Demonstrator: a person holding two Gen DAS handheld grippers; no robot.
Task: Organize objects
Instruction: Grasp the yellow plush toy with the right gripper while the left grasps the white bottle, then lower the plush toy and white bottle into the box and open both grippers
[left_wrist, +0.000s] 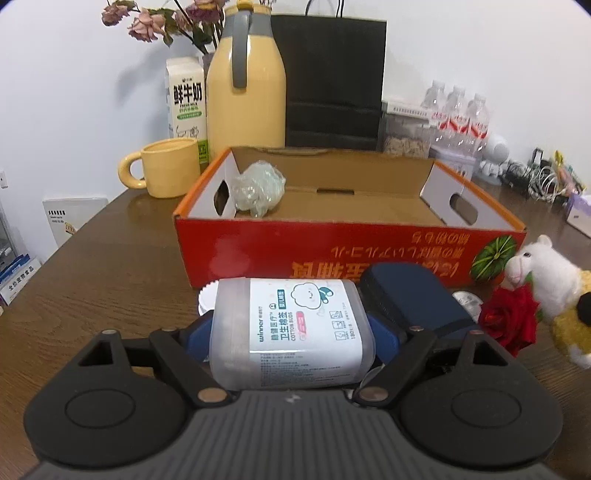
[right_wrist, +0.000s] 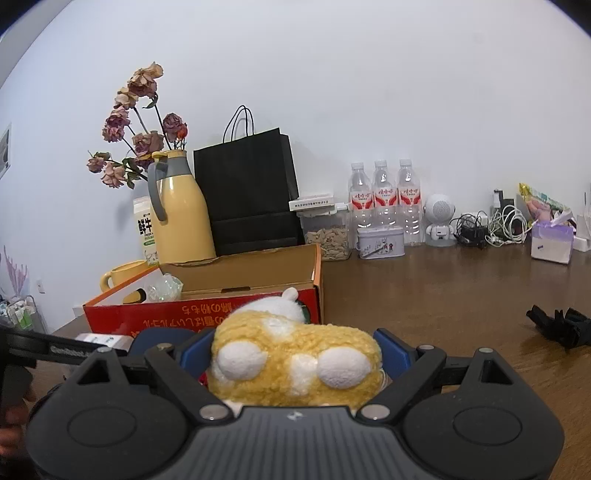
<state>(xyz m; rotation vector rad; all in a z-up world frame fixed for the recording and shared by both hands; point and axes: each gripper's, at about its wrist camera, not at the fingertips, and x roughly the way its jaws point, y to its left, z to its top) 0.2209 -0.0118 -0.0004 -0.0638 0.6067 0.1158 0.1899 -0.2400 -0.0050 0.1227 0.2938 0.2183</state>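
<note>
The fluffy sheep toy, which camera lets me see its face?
The left wrist view: the sheep toy stands at the right edge with its white face showing, beside a red rose. The right wrist view shows only its yellow woolly back, held between the right gripper's fingers.

Plastic wad (left_wrist: 258, 188) in box (left_wrist: 347, 236); jug (left_wrist: 245, 85) behind
</note>
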